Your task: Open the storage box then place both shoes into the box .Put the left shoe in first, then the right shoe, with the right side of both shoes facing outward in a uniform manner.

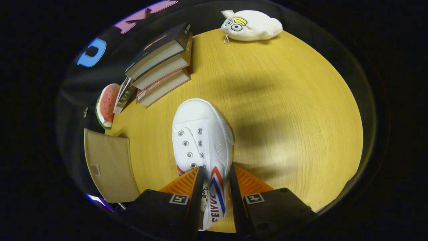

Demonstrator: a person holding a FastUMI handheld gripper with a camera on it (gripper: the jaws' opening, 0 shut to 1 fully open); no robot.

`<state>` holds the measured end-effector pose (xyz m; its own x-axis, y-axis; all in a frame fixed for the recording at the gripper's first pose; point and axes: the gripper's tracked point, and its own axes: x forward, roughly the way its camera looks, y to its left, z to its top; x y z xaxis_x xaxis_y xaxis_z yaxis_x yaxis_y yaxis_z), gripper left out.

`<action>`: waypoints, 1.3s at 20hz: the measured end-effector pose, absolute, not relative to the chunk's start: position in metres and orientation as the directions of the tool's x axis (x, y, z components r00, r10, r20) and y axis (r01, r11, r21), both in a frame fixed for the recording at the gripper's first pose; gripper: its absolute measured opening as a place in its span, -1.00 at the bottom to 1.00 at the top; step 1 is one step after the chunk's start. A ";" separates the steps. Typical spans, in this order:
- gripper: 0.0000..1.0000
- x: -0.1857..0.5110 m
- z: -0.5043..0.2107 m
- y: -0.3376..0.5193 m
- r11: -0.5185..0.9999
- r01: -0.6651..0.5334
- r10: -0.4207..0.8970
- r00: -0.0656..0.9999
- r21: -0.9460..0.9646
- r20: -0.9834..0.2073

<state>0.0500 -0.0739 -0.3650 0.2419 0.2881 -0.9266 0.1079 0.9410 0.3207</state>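
Observation:
A white canvas shoe (200, 134) with red and blue side stripes points away from me, its toe toward the books. My gripper (215, 175) is shut on the shoe's right side wall near the heel, one finger inside the opening and the other outside. The shoe looks lifted slightly above the yellow wooden table (284, 110), with its shadow lying to the right. A tan storage box (108, 165) stands to the left of the fingers; I cannot tell whether its lid is open.
A stack of three books (164, 63) lies beyond the shoe to the left, with a thin book and a watermelon-slice toy (106, 105) beside it. A white plush toy (252, 25) rests at the table's far edge.

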 end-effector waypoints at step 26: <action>-0.83 0.021 -0.225 0.022 0.788 0.181 0.512 0.338 0.589 -0.790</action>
